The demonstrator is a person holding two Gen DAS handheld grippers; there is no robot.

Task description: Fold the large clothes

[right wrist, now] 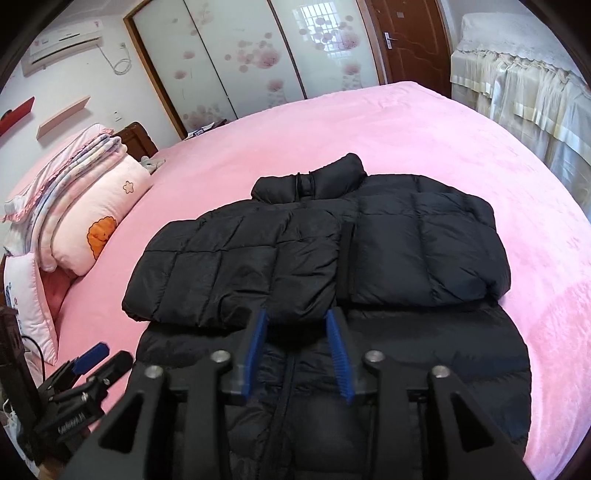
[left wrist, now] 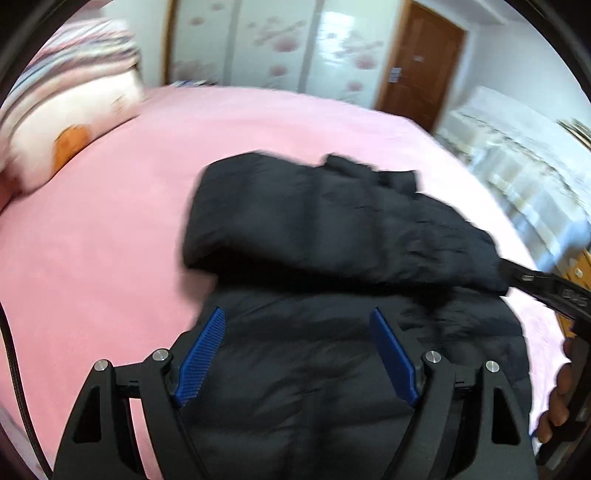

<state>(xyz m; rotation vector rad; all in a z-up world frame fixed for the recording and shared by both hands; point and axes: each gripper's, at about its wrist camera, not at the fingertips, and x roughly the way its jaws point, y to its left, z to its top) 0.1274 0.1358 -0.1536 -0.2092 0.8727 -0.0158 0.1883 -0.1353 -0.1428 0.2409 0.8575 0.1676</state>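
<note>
I see a black quilted puffer jacket lying mid-bed on the fuzzy pink bedspread, sleeves folded across its chest, collar toward the far edge. My left tongs stand wide apart over its puffy hem, gripping nothing. My right tongs are partly open, ribbed blue pads empty. A soft pillow sits at the bed's left edge.

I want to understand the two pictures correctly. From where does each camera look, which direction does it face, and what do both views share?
Left wrist: sits on the left tongs, open, looking down over the black jacket toward the wardrobe; a hand shows at right.
Right wrist: sits on the right tongs, open, facing the jacket's folded sleeves and collar; the left tongs show at lower left.
Shared: jacket, pink bed, pillow, wardrobe, door.
</note>
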